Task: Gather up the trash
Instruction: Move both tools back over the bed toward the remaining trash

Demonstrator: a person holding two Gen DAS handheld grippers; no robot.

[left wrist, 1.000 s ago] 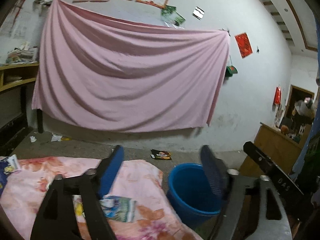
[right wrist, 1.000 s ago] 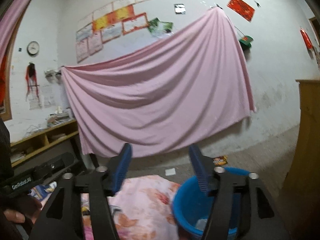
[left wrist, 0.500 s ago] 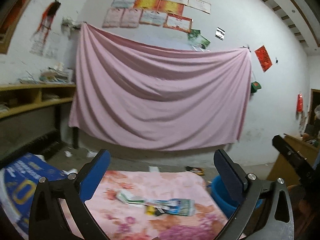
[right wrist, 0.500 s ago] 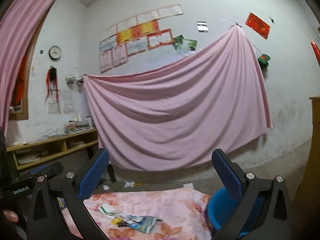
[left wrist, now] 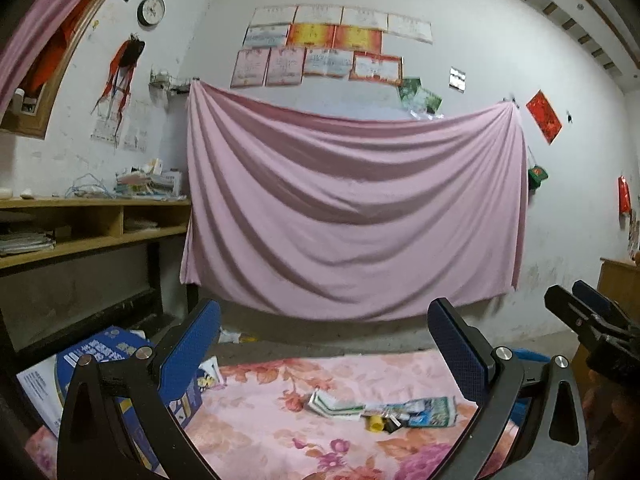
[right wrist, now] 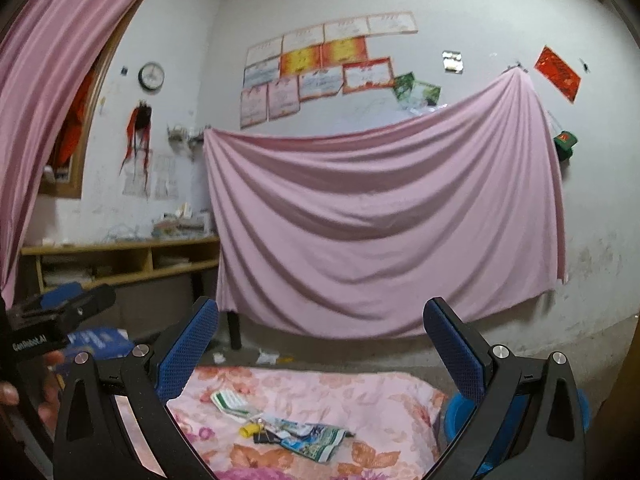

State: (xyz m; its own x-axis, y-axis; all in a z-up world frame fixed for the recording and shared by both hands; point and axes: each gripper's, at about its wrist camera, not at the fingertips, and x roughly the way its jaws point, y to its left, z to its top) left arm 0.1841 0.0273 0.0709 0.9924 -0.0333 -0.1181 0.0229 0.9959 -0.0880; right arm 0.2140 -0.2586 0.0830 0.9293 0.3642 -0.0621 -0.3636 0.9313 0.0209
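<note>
Both tongs are standing wide apart w/ nothing between the blue pads.

Left wrist view: I'm holding the left gripper (left wrist: 324, 354) roughly level over a floral pink cloth (left wrist: 276, 424). Trash is lying on the cloth ahead of the pads, not touching them: a folded white-green wrapper (left wrist: 334, 402), a small yellow piece (left wrist: 374, 423) and a crumpled printed packet (left wrist: 430, 416), all close together. Blue box (left wrist: 96, 360) is sitting at the cloth's left edge. Right gripper (left wrist: 592, 328) is showing at far right.

Right wrist view: I'm holding the right gripper (right wrist: 320, 354) level over the same cloth (right wrist: 372, 396); wrapper (right wrist: 232, 400), yellow piece (right wrist: 249, 429) and packet (right wrist: 316, 438) are lying centre. Blue bucket (right wrist: 454, 412) is sitting just beside the cloth's right edge. Big pink sheet (right wrist: 380, 224) is hanging on the wall behind.
</note>
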